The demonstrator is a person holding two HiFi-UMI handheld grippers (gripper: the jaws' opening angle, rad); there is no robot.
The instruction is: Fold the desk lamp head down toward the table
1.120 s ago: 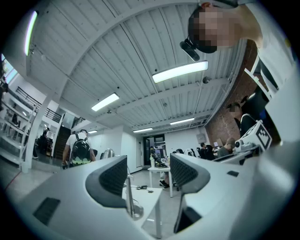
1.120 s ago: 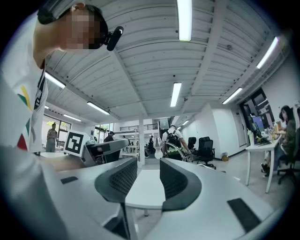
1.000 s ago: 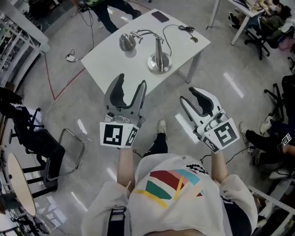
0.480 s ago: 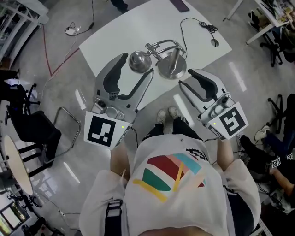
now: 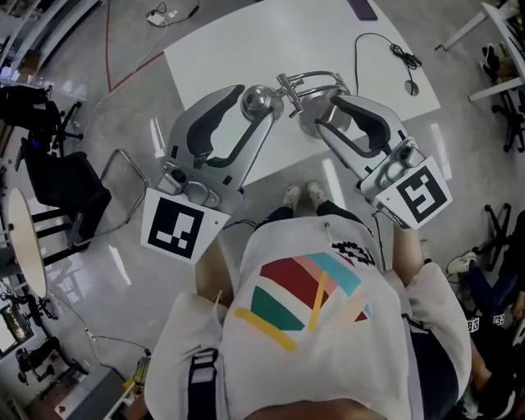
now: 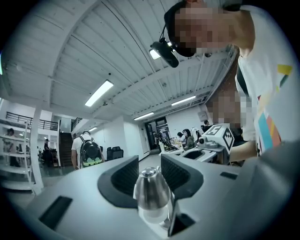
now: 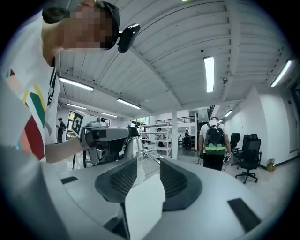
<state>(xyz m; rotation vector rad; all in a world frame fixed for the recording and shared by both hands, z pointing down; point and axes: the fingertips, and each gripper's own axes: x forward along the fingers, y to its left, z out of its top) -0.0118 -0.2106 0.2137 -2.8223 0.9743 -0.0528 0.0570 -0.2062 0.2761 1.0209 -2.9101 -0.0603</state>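
A chrome desk lamp stands near the front edge of the white table. Its bell-shaped head hangs low at the left end of a thin curved arm. My left gripper reaches level over the table edge and its jaws are closing, with the lamp head between them; I see no firm press. My right gripper is open beside the lamp's stem and covers the base. In the right gripper view the lamp arm shows beyond the jaws.
A black cable with a switch runs over the table's right part, and a dark flat object lies at its far edge. A black chair stands at the left. People and desks fill the room behind.
Both grippers came forward from over the floor to the table's front edge. The left jaws went around the lamp head and narrowed. The right gripper reached the lamp's stem.
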